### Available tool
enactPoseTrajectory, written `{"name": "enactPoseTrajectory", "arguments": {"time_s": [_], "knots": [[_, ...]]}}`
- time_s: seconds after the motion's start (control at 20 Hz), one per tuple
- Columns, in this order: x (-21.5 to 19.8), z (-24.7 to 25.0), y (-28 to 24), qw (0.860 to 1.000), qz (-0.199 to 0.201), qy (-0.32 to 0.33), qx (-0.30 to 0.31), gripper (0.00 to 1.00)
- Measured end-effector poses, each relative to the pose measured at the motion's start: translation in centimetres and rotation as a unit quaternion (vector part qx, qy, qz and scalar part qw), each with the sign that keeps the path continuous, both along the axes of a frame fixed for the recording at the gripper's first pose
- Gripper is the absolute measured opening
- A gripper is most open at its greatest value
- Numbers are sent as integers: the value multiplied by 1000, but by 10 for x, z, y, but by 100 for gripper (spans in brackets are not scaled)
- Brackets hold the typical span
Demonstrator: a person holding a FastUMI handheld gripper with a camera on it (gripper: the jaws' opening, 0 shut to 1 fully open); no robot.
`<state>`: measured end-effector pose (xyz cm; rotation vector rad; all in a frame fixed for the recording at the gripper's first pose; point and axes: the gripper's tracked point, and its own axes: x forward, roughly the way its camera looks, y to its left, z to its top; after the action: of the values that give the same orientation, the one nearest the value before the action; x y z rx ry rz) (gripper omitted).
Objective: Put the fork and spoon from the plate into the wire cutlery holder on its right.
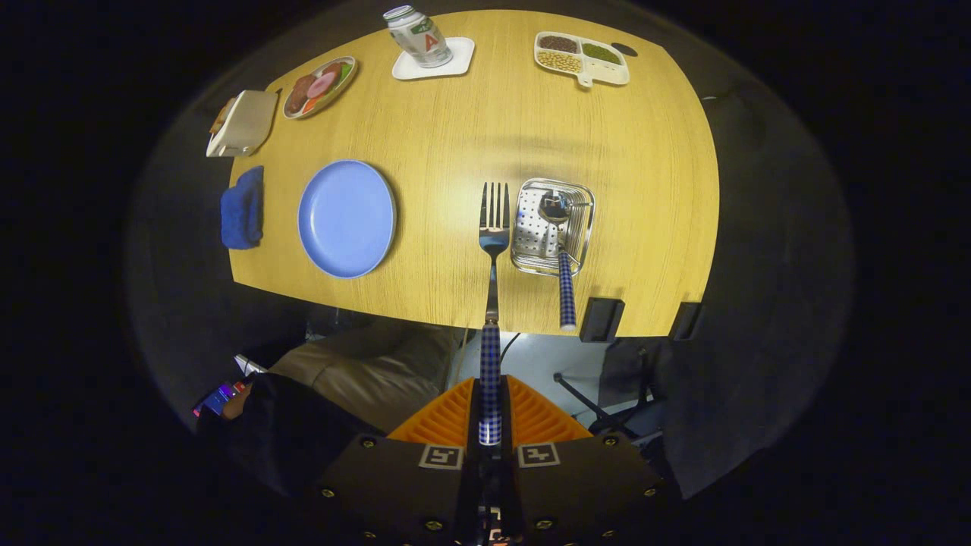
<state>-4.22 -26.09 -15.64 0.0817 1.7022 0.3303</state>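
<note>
My gripper (490,413) is shut on the checked handle of the fork (493,235), both fingers (447,417) pressing it. High over the wooden table (470,129), the fork hangs tines forward, its head just left of the wire cutlery holder (580,199). The spoon (560,250) stands in the holder, bowl down inside and checked handle sticking out toward me. The blue plate (347,218) lies bare on the table, left of the fork.
A folded blue cloth (243,208) lies left of the plate. Beyond are a white box (243,123), a dish of food (318,86), a can (416,34) on a white coaster and a divided tray of beans (580,57). A person sits below the table's near edge.
</note>
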Motion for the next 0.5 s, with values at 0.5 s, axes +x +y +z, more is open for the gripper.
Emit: {"name": "enactPoseTrajectory", "arguments": {"time_s": [0.5], "knots": [[16,-27,-20,998,-26,50,-22,12]]}}
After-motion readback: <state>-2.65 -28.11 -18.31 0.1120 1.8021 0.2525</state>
